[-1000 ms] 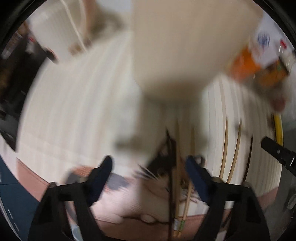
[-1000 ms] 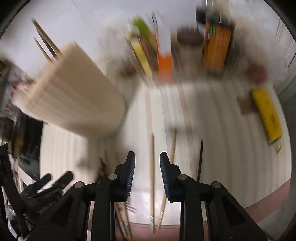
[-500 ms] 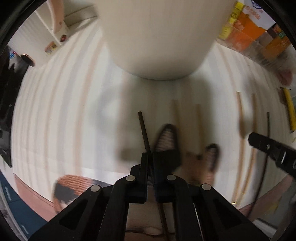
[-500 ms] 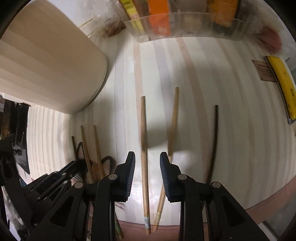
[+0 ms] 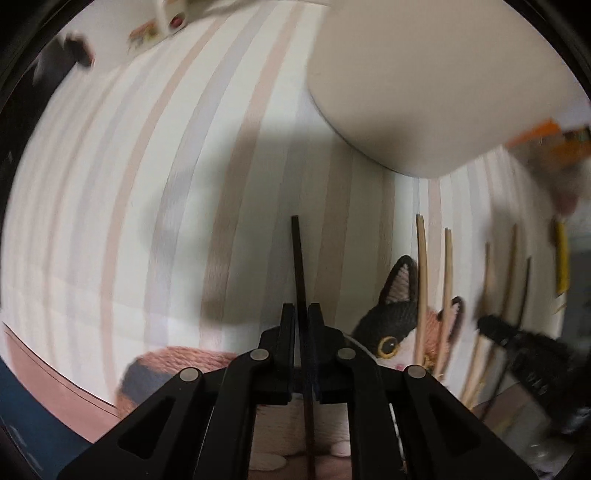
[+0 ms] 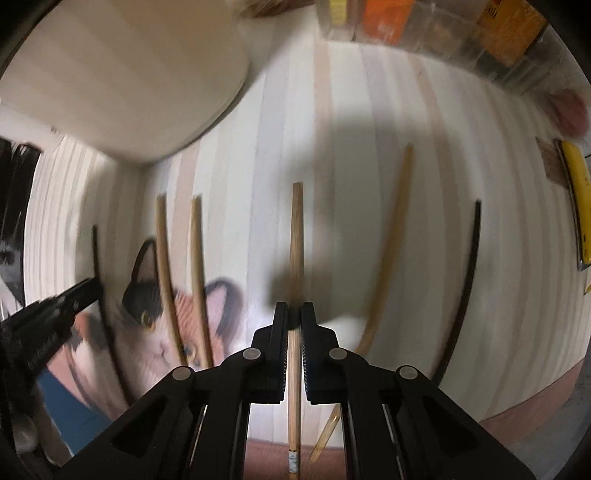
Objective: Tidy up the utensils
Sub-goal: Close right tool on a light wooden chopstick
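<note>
My left gripper (image 5: 301,314) is shut on a dark chopstick (image 5: 297,258) that points forward over the striped cloth. My right gripper (image 6: 294,314) is shut on a light wooden chopstick (image 6: 296,240). A large cream utensil holder (image 5: 424,81) stands ahead, also in the right wrist view (image 6: 122,77) at upper left. Two wooden chopsticks (image 6: 177,280) lie across a cat-picture mat (image 6: 147,306). Another wooden chopstick (image 6: 388,251) and a dark chopstick (image 6: 463,288) lie to the right. The left gripper shows at the left edge in the right wrist view (image 6: 88,291).
Orange packets in a clear bin (image 6: 424,26) stand at the back. A yellow item (image 6: 578,195) lies at the right edge. The cloth's pink border (image 6: 535,406) marks the near table edge. A white object (image 5: 166,11) sits at the far left.
My right gripper has closed on the light wooden chopstick. My left gripper, open a second ago, shut on the dark chopstick and moved left, so the holder now sits to its right.
</note>
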`<action>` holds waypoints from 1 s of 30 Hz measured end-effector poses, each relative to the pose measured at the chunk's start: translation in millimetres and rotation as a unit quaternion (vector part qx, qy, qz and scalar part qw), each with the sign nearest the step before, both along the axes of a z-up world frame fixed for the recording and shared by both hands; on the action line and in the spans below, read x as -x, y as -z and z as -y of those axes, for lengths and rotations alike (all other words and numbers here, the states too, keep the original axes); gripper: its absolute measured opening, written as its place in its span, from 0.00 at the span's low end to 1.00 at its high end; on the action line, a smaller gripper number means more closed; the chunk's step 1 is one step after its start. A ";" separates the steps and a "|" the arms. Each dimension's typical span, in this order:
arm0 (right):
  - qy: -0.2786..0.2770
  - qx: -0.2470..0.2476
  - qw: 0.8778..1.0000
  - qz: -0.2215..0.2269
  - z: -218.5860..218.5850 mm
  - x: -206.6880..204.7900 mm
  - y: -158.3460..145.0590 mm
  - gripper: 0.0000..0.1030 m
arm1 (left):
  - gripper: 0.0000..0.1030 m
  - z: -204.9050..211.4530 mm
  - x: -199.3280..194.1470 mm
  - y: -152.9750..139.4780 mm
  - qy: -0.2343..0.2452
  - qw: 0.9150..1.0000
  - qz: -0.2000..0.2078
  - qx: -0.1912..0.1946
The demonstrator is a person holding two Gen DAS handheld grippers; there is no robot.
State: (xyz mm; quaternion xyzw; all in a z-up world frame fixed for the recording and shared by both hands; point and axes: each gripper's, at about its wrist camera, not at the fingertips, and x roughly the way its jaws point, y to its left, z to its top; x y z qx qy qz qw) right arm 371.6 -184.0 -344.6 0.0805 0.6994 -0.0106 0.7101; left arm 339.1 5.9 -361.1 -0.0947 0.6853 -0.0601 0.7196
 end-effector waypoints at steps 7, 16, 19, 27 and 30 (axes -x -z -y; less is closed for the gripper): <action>-0.001 0.010 1.000 -0.015 -5.4 -1.3 -0.2 0.07 | 0.22 9.4 7.9 1.0 0.018 1.000 0.004 -0.006; -0.022 0.048 0.998 -0.019 -31.8 -22.5 1.6 0.07 | 0.03 60.7 8.0 3.3 0.090 0.990 0.047 -0.101; -0.022 0.056 0.998 -0.016 -31.9 -21.3 1.4 0.07 | 0.03 65.5 2.6 3.1 0.098 0.987 0.057 -0.111; -0.013 0.039 0.999 -0.027 -18.9 -11.8 -4.4 0.07 | 0.03 55.4 -27.1 15.7 0.093 0.991 0.039 -0.083; -0.012 0.033 0.999 -0.037 -16.1 -16.5 -3.3 0.07 | 0.03 38.9 -40.2 11.1 0.099 0.991 0.040 -0.075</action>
